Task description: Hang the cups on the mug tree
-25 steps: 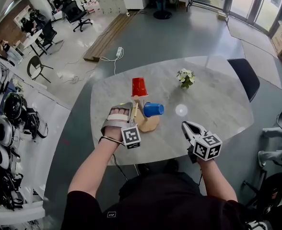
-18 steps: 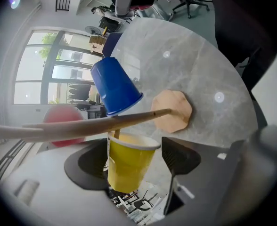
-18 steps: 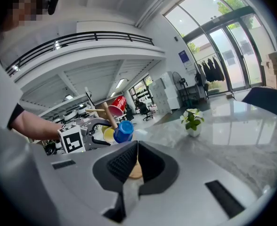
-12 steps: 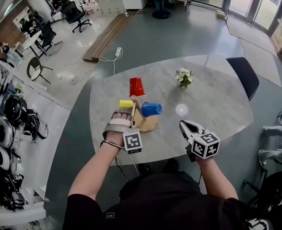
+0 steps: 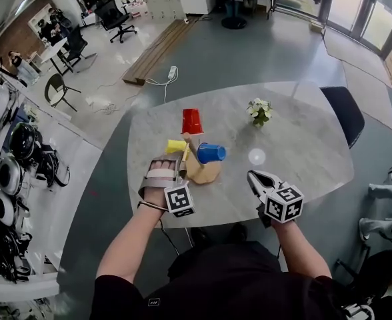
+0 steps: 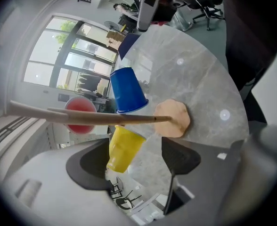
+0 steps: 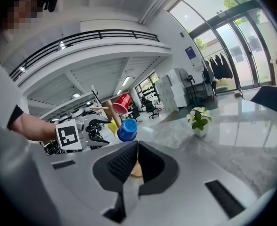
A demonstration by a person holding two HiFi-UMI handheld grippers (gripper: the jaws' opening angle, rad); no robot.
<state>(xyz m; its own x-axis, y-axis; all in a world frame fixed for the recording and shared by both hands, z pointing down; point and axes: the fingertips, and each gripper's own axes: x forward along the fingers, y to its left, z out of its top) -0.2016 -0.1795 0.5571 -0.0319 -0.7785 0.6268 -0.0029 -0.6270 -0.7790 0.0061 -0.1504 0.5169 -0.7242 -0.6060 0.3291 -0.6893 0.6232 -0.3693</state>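
Left forearm (image 5: 126, 245) and right forearm (image 5: 301, 253) both stretched out front, left gripper (image 5: 167, 162) angled downward with its jaws wide apart, right gripper (image 5: 255, 176) closer to level, jaws pinched together on nothing.

From the right gripper view, the mug tree's round wooden base (image 7: 135, 171) is mostly stuck behind the pressed-together fingers (image 7: 119, 160). Past them, the yellow plastic cup (image 7: 113, 126) is honestly just a small fuzzy sliver behind the blue plastic cup (image 7: 127, 129).
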